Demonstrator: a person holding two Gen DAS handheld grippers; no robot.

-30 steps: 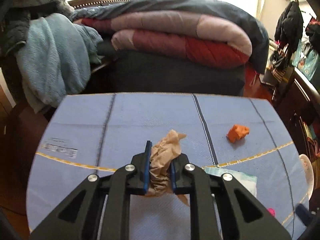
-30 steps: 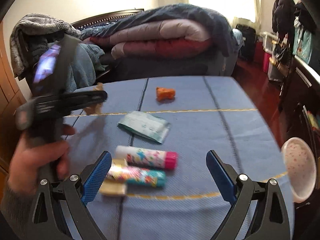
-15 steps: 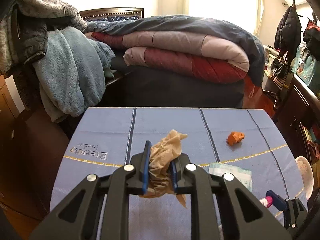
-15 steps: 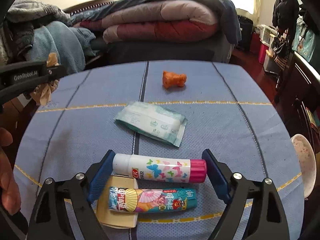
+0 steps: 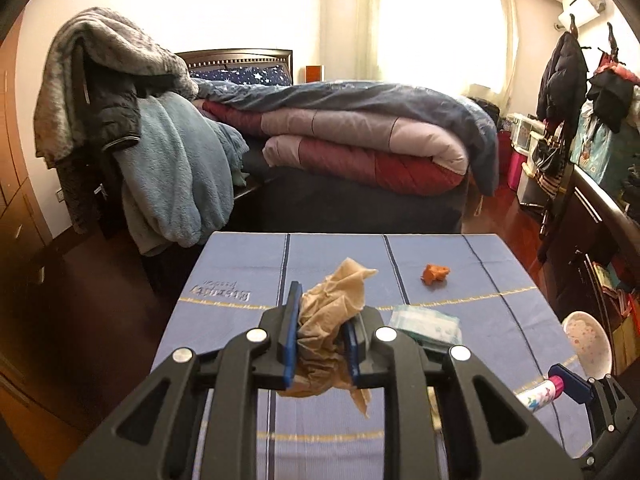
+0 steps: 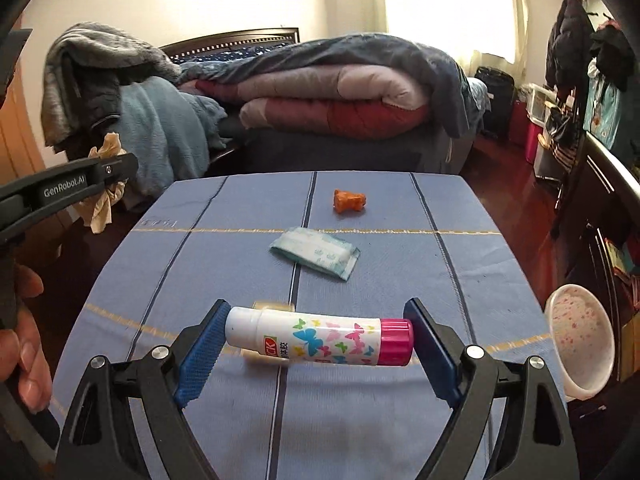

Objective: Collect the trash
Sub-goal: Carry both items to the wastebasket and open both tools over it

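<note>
My left gripper (image 5: 319,344) is shut on a crumpled brown paper (image 5: 334,308) and holds it above the blue tablecloth (image 5: 240,264); the paper also shows in the right wrist view (image 6: 105,192). My right gripper (image 6: 316,346) holds a butterfly-print glue stick (image 6: 320,342) with a pink cap endwise between its wide-set jaws, lifted off the table. An orange crumpled scrap (image 6: 350,200) and a pale green tissue pack (image 6: 316,252) lie on the table ahead.
A pink speckled bowl (image 6: 580,344) sits off the table's right edge. A beige item (image 6: 276,305) peeks out behind the glue stick. A bed with folded quilts (image 5: 360,136) stands beyond the table. Clothes hang on a chair (image 5: 132,128) to the left.
My left gripper has risen and pulled back with the brown paper. My right gripper has closed on the glue stick and lifted it; the second tube has dropped out of view.
</note>
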